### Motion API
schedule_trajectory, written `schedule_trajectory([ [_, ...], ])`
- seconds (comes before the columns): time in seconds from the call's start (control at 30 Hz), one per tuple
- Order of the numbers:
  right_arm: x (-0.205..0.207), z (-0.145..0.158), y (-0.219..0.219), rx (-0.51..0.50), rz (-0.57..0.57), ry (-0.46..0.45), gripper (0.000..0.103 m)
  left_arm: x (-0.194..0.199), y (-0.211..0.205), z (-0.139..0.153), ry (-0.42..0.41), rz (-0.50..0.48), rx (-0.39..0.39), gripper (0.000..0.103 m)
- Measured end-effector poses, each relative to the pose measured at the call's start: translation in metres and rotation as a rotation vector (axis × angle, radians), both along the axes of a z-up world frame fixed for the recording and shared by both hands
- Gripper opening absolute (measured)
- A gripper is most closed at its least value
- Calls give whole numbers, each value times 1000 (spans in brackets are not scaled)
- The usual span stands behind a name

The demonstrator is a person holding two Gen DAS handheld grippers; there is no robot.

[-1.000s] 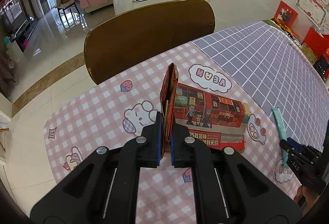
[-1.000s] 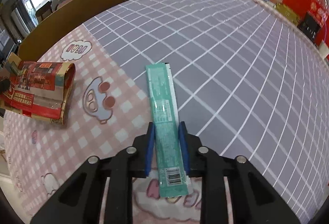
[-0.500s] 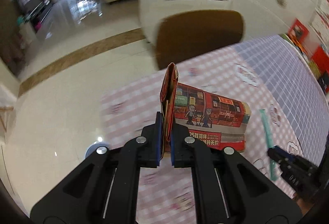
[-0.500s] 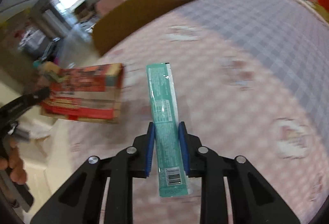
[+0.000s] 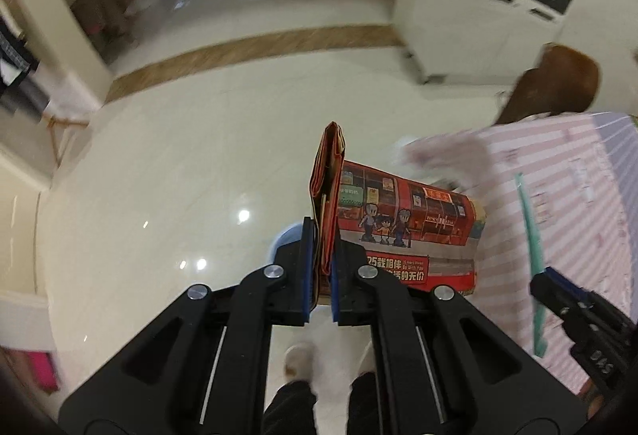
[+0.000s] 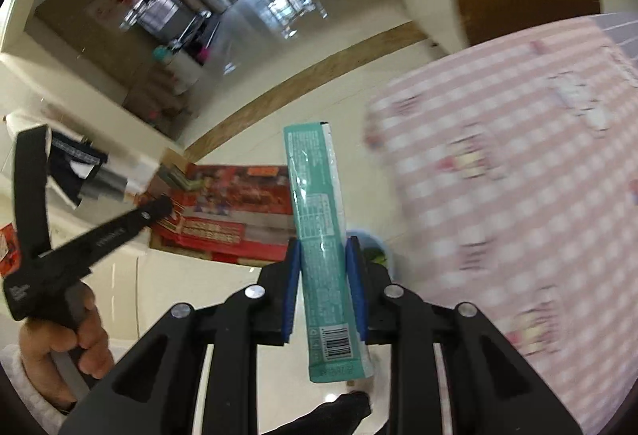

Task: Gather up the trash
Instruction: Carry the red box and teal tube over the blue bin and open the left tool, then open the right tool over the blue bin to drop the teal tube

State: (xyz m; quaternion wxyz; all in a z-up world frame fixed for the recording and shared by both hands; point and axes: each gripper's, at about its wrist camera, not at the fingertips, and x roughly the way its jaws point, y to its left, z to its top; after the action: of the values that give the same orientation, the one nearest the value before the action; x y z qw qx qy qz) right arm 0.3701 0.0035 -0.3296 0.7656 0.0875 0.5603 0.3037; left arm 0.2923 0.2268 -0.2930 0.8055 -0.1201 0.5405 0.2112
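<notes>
In 1 s both grippers have swung off the table out over the floor, the left gripper clamped on the red carton, the right gripper clamped on the teal wrapper, nearing the blue bin below, so dropping looks next.

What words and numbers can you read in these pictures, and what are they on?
"25载相伴": white letters on the red box in the left gripper; the small line beside it is too blurred.
"945": on the right gripper's side, read upside down.
Green wrapper in the right gripper: barcode and fine print, too small to read.
</notes>
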Motion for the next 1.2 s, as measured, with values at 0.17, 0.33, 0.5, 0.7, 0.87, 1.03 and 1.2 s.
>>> schedule_trajectory([
  [0.17,-20,-6,49,-5,41,32,23,-16,43,-19,86,34,-24,7],
  [0.33,-22,-13,80,-18,50,63,23,-16,63,-29,104,33,-58,7],
  [0.5,-29,-14,97,-31,42,73,23,-11,76,-37,110,13,-104,11],
  [0.7,-35,-15,92,-42,25,91,23,0,84,-51,147,-23,-156,59],
  [0.87,-32,-23,100,-55,24,104,24,4,86,-61,175,-27,-217,60],
  [1.03,-31,-27,110,-63,35,112,24,-2,88,-59,174,-15,-241,61],
  [1.2,-27,-29,123,-70,59,110,24,-8,94,-49,160,-10,-248,64],
])
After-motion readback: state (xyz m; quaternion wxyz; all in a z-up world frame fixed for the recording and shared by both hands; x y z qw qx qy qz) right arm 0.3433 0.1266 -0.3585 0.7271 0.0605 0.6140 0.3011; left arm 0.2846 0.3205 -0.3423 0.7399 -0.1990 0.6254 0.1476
